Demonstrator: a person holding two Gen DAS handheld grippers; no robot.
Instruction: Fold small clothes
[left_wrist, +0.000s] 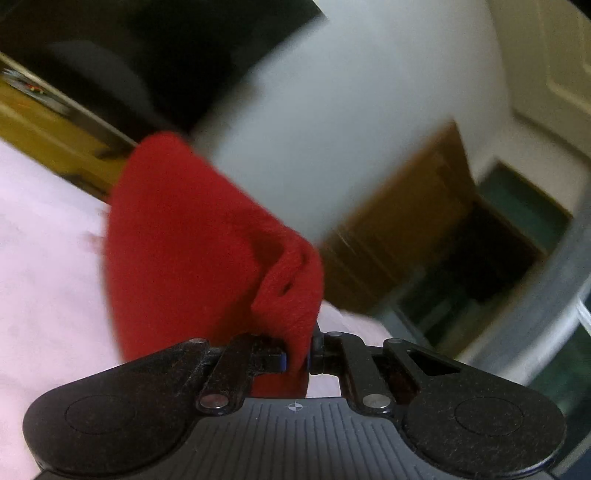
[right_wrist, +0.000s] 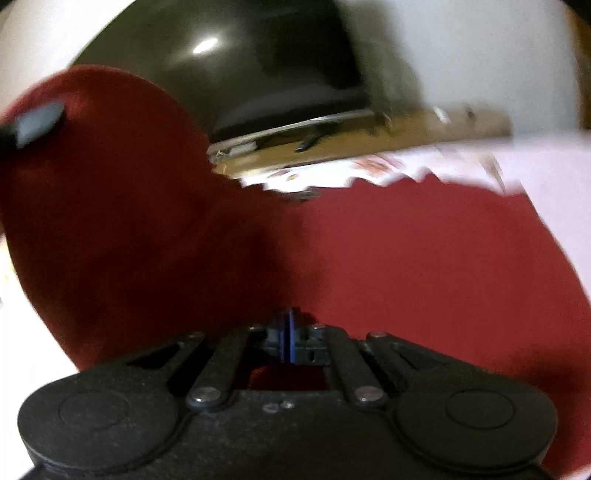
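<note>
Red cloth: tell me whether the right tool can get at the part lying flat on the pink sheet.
Probably yes. The right tool is shut on the red cloth, whose flat part spreads directly ahead over the pink sheet, nothing between. It would have to let go first.

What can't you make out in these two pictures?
- Left wrist view: what garment the red cloth is; it hangs bunched from the left gripper.
- Right wrist view: whether the right gripper pinches cloth; its fingers meet, and blur hides the rest.
- Right wrist view: the grey object at the left edge, blurred and cut off.
- Both views: the room behind, smeared by motion.
</note>
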